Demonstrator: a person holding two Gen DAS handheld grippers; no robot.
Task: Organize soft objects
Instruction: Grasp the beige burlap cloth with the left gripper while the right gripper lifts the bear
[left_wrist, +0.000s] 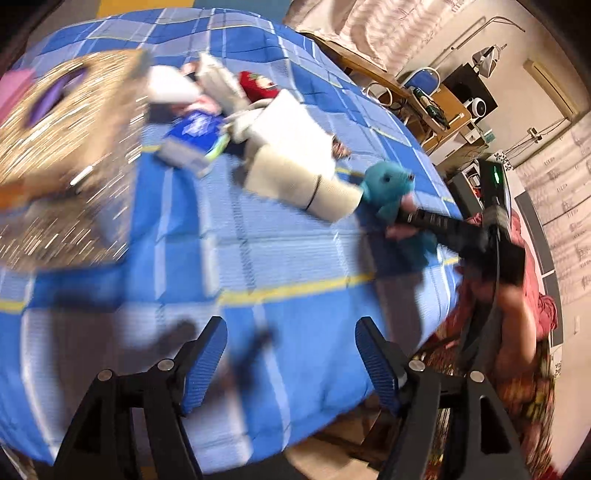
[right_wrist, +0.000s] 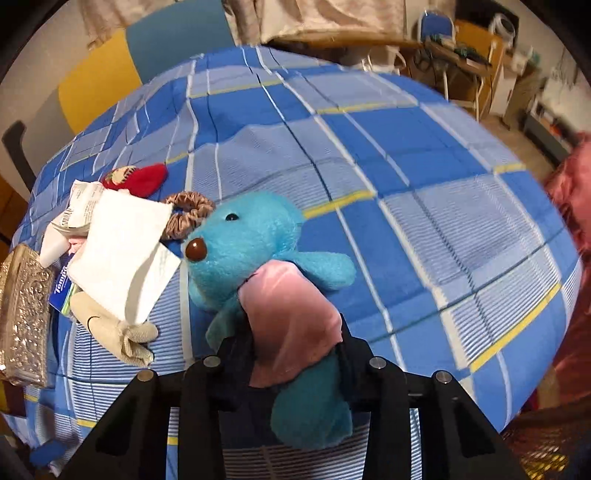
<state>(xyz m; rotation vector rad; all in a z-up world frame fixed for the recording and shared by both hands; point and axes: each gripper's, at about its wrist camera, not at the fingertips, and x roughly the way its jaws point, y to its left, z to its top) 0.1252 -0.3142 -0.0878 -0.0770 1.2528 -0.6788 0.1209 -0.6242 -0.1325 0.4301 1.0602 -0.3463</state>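
Observation:
My right gripper (right_wrist: 295, 350) is shut on a turquoise plush toy (right_wrist: 251, 251) with a pink belly and holds it above the blue checked bedspread (right_wrist: 406, 166). The toy also shows in the left wrist view (left_wrist: 388, 184), clamped by the right gripper (left_wrist: 406, 218). My left gripper (left_wrist: 291, 354) is open and empty over the bedspread (left_wrist: 258, 258) near its front edge. A pile of soft things lies to the left: a cream sock (right_wrist: 110, 328), white cloth (right_wrist: 122, 251), a brown scrunchie (right_wrist: 188, 214), and a red knitted item (right_wrist: 140, 179).
A glittery gold box (right_wrist: 24, 314) lies at the bed's left edge; it also looms blurred in the left wrist view (left_wrist: 62, 155). A blue tissue pack (left_wrist: 195, 129) sits in the pile. A desk and chair (right_wrist: 461, 48) stand beyond the bed. The person's red clothing (left_wrist: 528, 295) is at right.

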